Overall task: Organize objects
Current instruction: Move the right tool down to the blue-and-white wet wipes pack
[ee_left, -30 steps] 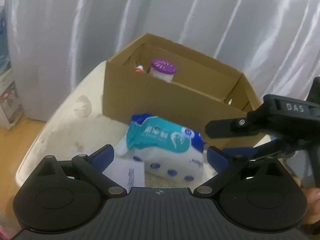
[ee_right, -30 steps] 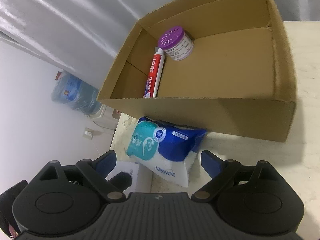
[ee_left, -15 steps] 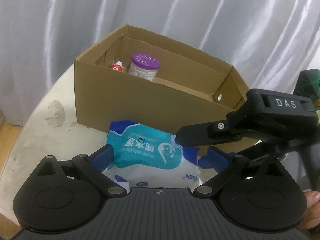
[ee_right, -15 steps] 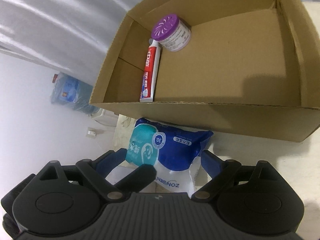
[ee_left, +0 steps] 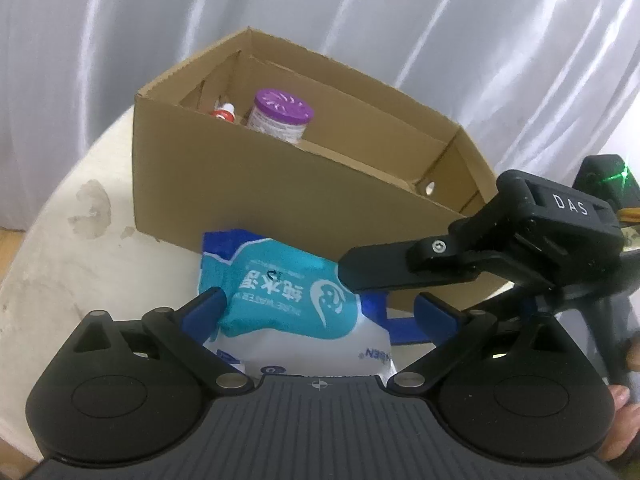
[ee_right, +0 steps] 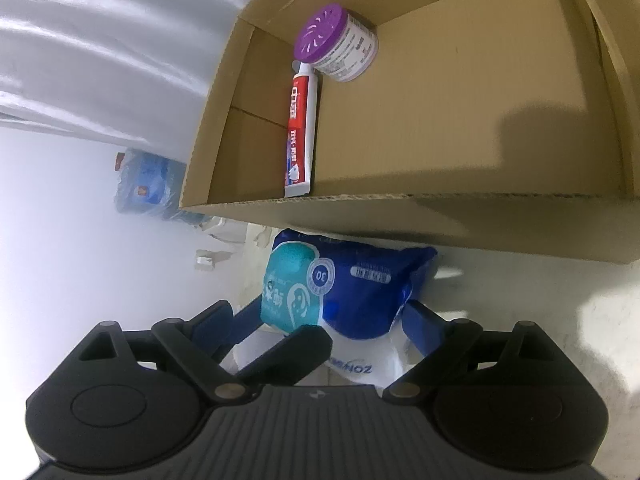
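Both grippers have closed in on the wipes pack (ee_left: 296, 300): soft, teal-and-blue, white-bottomed, at six o'clock from the cardboard box (ee_left: 280, 200). The left gripper (ee_left: 320, 310) and right gripper (ee_right: 320, 322) gape wide astride it, gripping nothing.

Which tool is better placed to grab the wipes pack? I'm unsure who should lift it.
Probably the left tool: the wipes pack sits between its open fingers. The right tool also straddles it, but crosses above it at an angle.
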The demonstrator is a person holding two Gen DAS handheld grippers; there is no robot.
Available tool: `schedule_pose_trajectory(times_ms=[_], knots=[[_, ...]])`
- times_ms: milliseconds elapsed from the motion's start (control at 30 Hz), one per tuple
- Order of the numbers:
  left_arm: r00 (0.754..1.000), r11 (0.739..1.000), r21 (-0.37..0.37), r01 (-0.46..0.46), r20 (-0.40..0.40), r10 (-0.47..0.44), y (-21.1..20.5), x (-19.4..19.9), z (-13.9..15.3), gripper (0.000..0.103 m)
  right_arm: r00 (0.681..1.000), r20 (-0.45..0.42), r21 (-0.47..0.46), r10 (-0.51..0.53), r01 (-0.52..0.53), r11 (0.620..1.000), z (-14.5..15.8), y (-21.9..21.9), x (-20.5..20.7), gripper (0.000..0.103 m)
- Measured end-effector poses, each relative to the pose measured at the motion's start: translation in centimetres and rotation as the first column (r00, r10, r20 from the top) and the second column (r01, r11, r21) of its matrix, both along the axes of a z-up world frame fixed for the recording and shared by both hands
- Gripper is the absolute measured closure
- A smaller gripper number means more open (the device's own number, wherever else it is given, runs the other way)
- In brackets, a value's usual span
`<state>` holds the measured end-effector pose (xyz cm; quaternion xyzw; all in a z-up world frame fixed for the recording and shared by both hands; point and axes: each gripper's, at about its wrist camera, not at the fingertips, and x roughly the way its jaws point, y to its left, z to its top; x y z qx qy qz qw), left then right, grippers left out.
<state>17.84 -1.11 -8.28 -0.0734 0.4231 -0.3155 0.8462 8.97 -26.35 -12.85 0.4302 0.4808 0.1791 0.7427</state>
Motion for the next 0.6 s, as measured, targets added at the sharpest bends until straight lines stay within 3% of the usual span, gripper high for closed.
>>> schedule_pose_trajectory(times_ms=[600], knots=[[0.994, 0.995, 0.009, 0.1, -0.041, -0.1, -4.3, -6.2, 0.0, 0.003, 1.0, -0.016, -0.038, 0.003, -0.003, 0.999, 0.0, -4.6, -5.1, 0.009]])
